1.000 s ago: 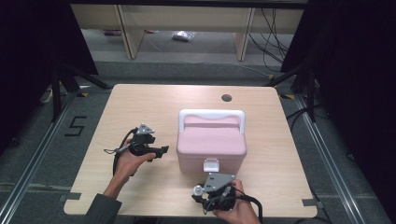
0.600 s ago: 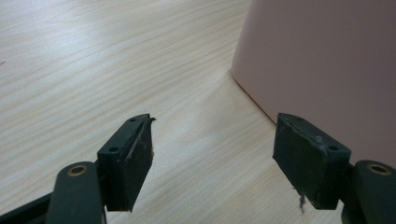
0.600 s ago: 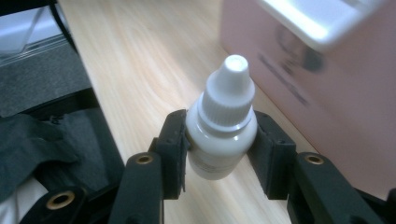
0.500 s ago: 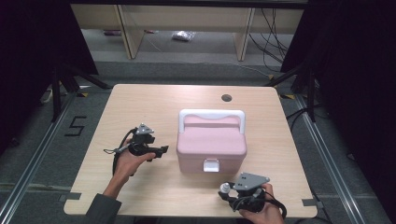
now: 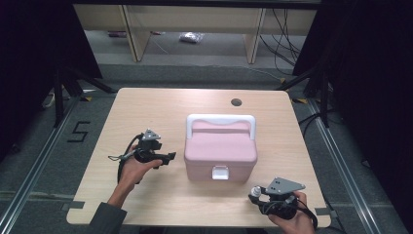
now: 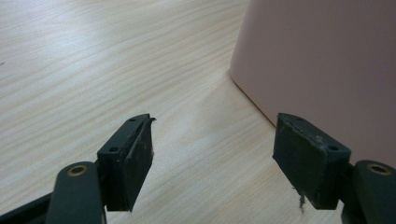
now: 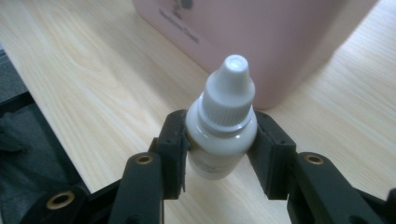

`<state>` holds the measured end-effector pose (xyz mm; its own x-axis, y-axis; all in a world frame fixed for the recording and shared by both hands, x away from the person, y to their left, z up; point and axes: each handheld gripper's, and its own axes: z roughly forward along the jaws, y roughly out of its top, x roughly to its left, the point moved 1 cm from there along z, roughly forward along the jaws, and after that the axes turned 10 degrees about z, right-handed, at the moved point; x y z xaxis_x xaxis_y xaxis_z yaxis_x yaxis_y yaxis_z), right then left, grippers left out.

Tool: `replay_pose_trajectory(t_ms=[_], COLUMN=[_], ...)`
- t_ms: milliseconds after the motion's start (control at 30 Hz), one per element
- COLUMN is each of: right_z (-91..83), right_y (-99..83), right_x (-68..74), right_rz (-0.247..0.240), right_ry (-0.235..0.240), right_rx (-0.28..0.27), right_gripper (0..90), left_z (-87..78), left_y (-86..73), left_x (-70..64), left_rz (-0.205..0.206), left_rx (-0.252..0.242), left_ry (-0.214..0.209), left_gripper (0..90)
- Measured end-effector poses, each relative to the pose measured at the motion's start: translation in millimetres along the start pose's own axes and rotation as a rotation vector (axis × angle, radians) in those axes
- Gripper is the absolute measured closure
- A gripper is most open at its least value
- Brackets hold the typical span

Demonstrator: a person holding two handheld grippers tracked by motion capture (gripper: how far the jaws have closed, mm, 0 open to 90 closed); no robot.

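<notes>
A pink box (image 5: 220,151) with a white handle and a white front latch stands shut in the middle of the table. My left gripper (image 5: 170,157) hovers just left of the box, open and empty, and the box's pink side (image 6: 322,60) is close by its right jaw. Near the front right edge my right gripper (image 5: 253,194) is shut on a small white dropper bottle (image 7: 223,126), cap pointing toward the box (image 7: 252,37). The bottle (image 5: 253,190) shows at the gripper's left end.
The wooden table (image 5: 146,112) has a round cable hole (image 5: 236,102) at the back right. Shelves and cables lie on the floor beyond the table. A person's hands hold both grippers from the near edge.
My right gripper has moved from the box's front latch to the right and toward the front edge, carrying the bottle. The left gripper has stayed in place.
</notes>
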<state>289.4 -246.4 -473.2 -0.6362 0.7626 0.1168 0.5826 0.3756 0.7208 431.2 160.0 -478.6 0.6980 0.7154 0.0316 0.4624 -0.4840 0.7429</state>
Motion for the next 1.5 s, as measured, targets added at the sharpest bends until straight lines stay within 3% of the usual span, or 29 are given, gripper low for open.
replay_pose_trajectory(t_ms=[100, 133, 300, 467, 533, 567, 633, 667, 700, 733, 833, 867, 933, 967, 1133, 1167, 1300, 1333, 1367, 1467, 1500], right_z=[-2.1, -1.3, -2.2, -0.8, -0.7, 0.4, 0.6, 0.4, 1.4, 1.6, 2.7, 2.6, 3.8, 3.4, 5.6, 6.3, 6.7, 6.5, 6.4, 2.9, 1.8], right_y=[-2.5, -3.4, -7.3, -10.1, -11.0, -11.0, -11.5, -12.0, -11.9, -12.9, -12.7, -13.7, -13.1, -13.9, -14.5, -15.3, -14.7, -14.9, -14.7, -13.8, -12.1], right_x=[-5.2, -7.9, -16.6, -25.6, -26.3, -28.6, -28.8, -27.4, -29.7, -27.0, -30.7, -27.4, -31.3, -29.2, -30.4, -28.3, -31.0, -30.7, -31.2, -27.0, -29.9], right_rz=[0.018, 0.003, 0.041, 0.039, 0.07, 0.05, 0.062, 0.091, 0.062, 0.099, 0.065, 0.11, 0.063, 0.102, 0.088, 0.106, 0.07, 0.08, 0.081, 0.125, 0.093], right_ry=[-0.018, -0.022, -0.044, -0.068, -0.072, -0.075, -0.076, -0.075, -0.078, -0.075, -0.072, -0.073, -0.072, -0.071, -0.069, -0.072, -0.075, -0.069, -0.062, -0.06, -0.067], right_rx=[0.009, 0.001, 0.025, 0.029, 0.044, 0.035, 0.044, 0.056, 0.039, 0.048, 0.047, 0.065, 0.058, 0.075, 0.076, 0.074, 0.076, 0.079, 0.068, 0.057, 0.04], right_gripper=[60.3, 60.3, 60.3, 60.3, 60.3, 60.3, 60.3, 60.2, 60.2, 60.2, 60.2, 60.2, 60.2, 60.2, 60.2, 60.2, 60.0, 59.8, 59.5, 54.5, 51.6], left_z=[0.3, 0.3, 0.7, -0.2, -0.1, 0.7, -0.7, -1.0, -1.2, -1.4, -2.6, -2.5, -2.5, -2.3, -4.0, -4.7, -3.0, -4.9, -5.7, -10.3, -11.9], left_y=[0.3, 0.4, 0.3, 0.8, 1.4, 1.7, 1.8, 1.9, 2.0, 2.0, 2.5, 2.7, 3.2, 3.8, 7.1, 7.3, 7.7, 8.2, 8.9, 11.7, 13.0], left_x=[-0.9, -0.8, -0.7, -0.5, -0.6, -1.4, -1.1, -0.7, 0.0, 0.0, 0.8, 0.6, 0.7, -0.2, -1.7, -1.9, -3.6, -2.3, -2.8, -2.5, -2.7], left_rz=[0.003, 0.008, 0.006, -0.003, -0.004, -0.015, -0.001, 0.002, 0.004, 0.002, 0.006, 0.01, 0.016, 0.013, 0.026, 0.031, 0.028, 0.045, 0.033, 0.041, 0.041], left_rx=[0.0, 0.002, 0.001, -0.004, -0.002, -0.011, -0.004, -0.004, -0.004, -0.011, -0.006, -0.005, 0.002, -0.003, -0.011, -0.008, -0.001, 0.007, -0.001, -0.007, -0.01], left_ry=[0.004, 0.003, 0.002, -0.004, 0.002, 0.006, 0.0, 0.001, -0.002, 0.006, 0.0, -0.001, -0.01, -0.014, -0.021, -0.019, -0.029, -0.04, -0.028, -0.044, -0.044], left_gripper=[28.1, 28.2, 28.1, 28.1, 28.2, 28.2, 28.1, 28.1, 28.0, 28.0, 28.0, 28.0, 28.0, 28.0, 27.9, 27.9, 27.8, 27.8, 27.8, 27.7, 27.6])
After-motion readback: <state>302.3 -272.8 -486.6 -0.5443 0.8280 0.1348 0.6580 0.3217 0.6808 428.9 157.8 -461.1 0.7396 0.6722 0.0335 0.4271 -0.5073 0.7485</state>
